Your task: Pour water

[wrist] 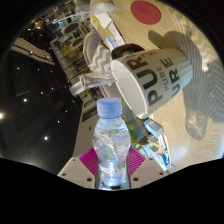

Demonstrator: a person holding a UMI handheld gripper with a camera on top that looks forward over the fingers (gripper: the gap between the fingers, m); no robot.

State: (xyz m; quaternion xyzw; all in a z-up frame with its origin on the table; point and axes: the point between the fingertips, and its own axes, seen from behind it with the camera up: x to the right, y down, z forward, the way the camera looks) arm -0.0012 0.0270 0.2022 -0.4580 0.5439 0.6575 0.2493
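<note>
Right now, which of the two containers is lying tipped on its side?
The white mug printed "PURE", just beyond the fingers; its open mouth faces sideways. The clear water bottle with the pale blue cap stands upright between the fingers.

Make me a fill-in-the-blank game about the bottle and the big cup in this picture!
1. The water bottle has a light ____ cap.
2. The bottle is held between the gripper fingers, which have ____ pads.
3. The white mug beyond the bottle has big letters that begin with ____.
4. The bottle is made of ____ plastic, so you can see through it.

Missing words: blue; pink; PUR; clear
</note>
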